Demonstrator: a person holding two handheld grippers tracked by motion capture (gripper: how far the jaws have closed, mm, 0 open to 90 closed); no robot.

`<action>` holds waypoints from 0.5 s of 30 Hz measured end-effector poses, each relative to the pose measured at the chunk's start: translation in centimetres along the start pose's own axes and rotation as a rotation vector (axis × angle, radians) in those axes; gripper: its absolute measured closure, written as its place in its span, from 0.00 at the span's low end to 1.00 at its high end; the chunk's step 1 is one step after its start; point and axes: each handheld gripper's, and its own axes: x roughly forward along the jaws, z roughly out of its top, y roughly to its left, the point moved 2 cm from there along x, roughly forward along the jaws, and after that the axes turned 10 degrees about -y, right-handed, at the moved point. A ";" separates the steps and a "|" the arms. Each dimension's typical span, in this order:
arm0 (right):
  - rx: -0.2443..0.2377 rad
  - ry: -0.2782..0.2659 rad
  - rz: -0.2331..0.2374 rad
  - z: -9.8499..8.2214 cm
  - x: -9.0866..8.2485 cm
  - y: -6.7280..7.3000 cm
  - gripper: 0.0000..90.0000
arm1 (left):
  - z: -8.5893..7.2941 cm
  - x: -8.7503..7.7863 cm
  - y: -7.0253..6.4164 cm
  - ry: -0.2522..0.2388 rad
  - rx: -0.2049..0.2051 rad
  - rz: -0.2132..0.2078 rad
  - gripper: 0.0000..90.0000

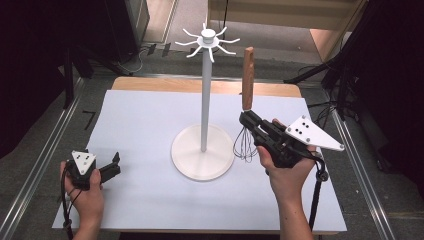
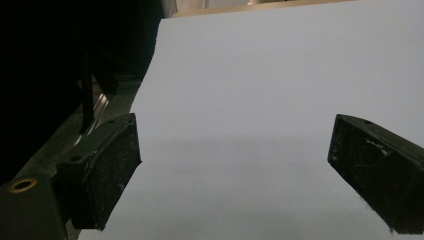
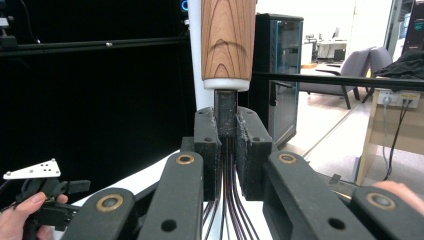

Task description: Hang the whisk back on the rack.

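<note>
White paper covers our table (image 1: 145,125) as our right gripper (image 1: 248,119), clamped on the whisk (image 1: 246,105) at 3 o'clock of the hook stand (image 1: 204,100), readies a lift toward 1 hook, while our left gripper (image 1: 116,162) rests open.

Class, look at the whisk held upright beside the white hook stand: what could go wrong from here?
1. The right gripper pinches only the whisk at its narrow neck, so the tall wooden handle could tilt or slip.
2. The whisk is close to the stand; a swing might knock its pole.
3. The left gripper rests open, not steadying the stand.
</note>
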 end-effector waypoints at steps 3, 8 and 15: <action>0.000 0.004 0.009 0.0 0.3 0.1 0.92 | 0.0 0.0 0.0 0.003 0.003 -0.001 0.08; 0.006 0.008 0.018 -0.1 0.6 0.2 0.92 | 0.0 0.0 0.0 -0.001 -0.001 -0.001 0.08; 0.012 0.008 0.024 -0.1 0.8 0.2 0.92 | 0.0 0.0 0.0 -0.001 -0.002 -0.001 0.08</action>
